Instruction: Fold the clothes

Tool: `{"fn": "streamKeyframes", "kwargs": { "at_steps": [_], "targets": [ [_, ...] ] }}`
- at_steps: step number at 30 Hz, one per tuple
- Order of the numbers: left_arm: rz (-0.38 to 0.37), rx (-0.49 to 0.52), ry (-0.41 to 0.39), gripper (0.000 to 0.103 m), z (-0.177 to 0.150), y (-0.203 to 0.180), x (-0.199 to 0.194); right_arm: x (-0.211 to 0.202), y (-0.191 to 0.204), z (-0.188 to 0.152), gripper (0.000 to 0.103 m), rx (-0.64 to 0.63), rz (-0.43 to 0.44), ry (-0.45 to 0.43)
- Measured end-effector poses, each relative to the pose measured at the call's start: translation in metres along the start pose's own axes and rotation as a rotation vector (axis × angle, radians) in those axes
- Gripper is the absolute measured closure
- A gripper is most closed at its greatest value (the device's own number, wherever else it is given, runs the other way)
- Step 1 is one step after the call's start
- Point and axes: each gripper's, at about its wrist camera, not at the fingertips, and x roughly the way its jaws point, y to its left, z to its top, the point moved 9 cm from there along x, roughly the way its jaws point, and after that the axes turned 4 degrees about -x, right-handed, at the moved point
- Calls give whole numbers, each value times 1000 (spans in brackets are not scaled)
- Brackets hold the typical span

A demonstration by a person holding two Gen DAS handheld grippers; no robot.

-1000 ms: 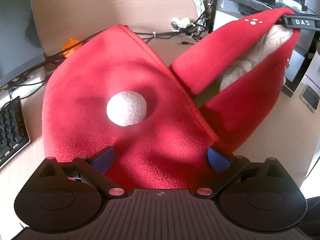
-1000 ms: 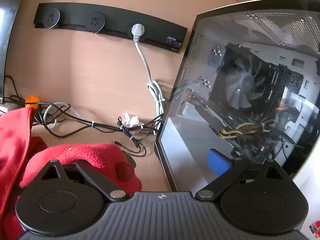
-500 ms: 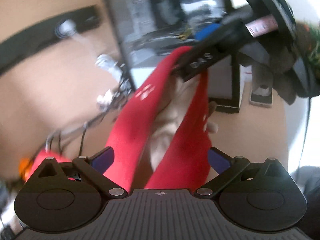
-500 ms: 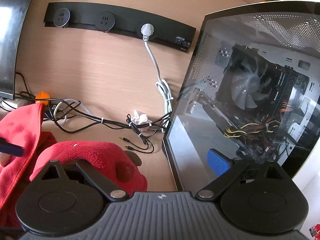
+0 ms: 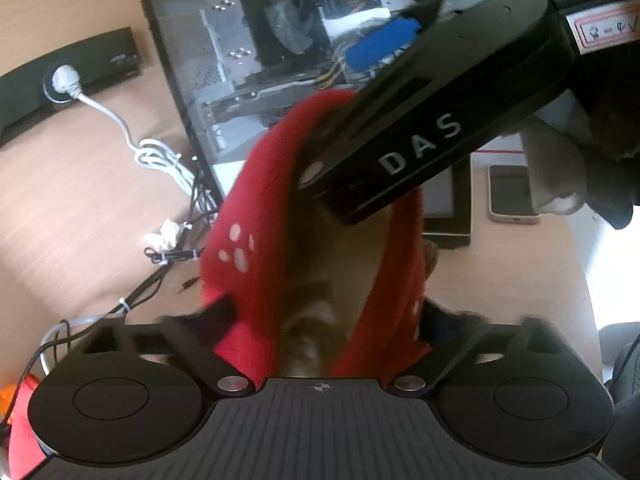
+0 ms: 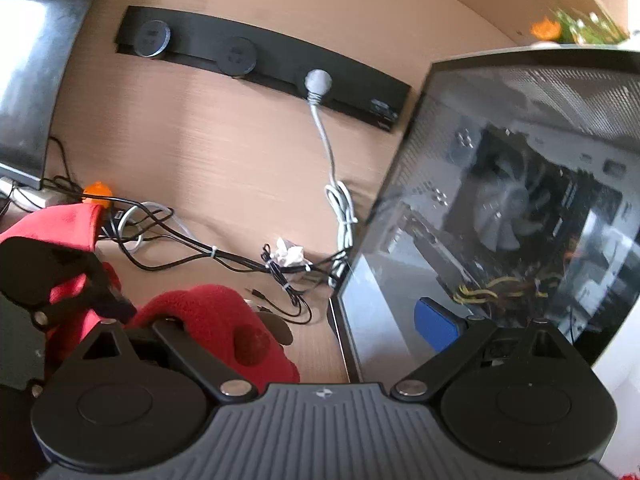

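OK, left gripper (image 5: pixel 328 312) is low in its own cam w/ the red fleece garment (image 5: pixel 240 240) running straight down into its mouth. The jaws have just been closing, and the cloth is right between them. The fingers (image 5: pixel 218 308) are blurred, but the fleece fills the whole gap and its red edges meet the tips on both sides, so it reads as a pinch on the bunched cloth w/ a pale lining showing in the middle. The top of that same strip hangs from the right gripper's black finger, the one marked DAS, which cuts across the upper right of the left cam. White dots on the fleece face the cam just below that finger. Over to the right gripper (image 6: pixel 304 320): jaws spread wide, nothing squeezed. Its blue-padded finger (image 6: pixel 436 328) stands bare in front of the glass-sided PC case (image 6: pixel 520 220), while the other finger is buried under a hump of red fleece draped over it, so the cloth rides on one finger only. More of the garment trails off to the left in that view, where the left gripper's black frame pokes in beside it. The rest lies low toward the wooden desk (image 6: pixel 224 168), near the tangle of black cables (image 6: pixel 200 252). The power strip (image 6: pixel 272 64) runs along the back panel, and a phone (image 5: pixel 512 196) sits far right.
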Motion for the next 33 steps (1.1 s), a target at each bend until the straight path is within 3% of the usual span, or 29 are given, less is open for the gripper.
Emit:
{"fn": "streamKeyframes", "kwargs": {
  "at_steps": [1,6,12,15,17,20,25,27,30,33],
  "targets": [
    [5,7,8,48,-2,-1,1,0,2,0,7,-5,8,-2],
    [60,40,11,79,-7,3,1,-4,7,2,6,23,81,-5],
    [123,-36,28,82,-5,22,2,-29,15,-14,0,71,271,13],
    [132,-106,24,82,-6,35,-8,-33,6,-47,0,231,271,84],
    [135,-152,20,82,-6,42,-18,-21,5,-79,0,384,278,196],
    [130,-214,8,82,0,52,-32,4,13,-99,0,494,275,257],
    [139,-320,-23,83,4,63,-64,57,33,-74,18,606,372,240],
    [162,-355,-40,83,5,69,-80,68,44,-55,20,623,437,221],
    [251,-418,-66,83,-5,82,-114,65,76,-14,20,492,538,130],
    [349,-530,-55,81,-36,101,-148,60,116,22,20,338,640,55]
  ]
}}
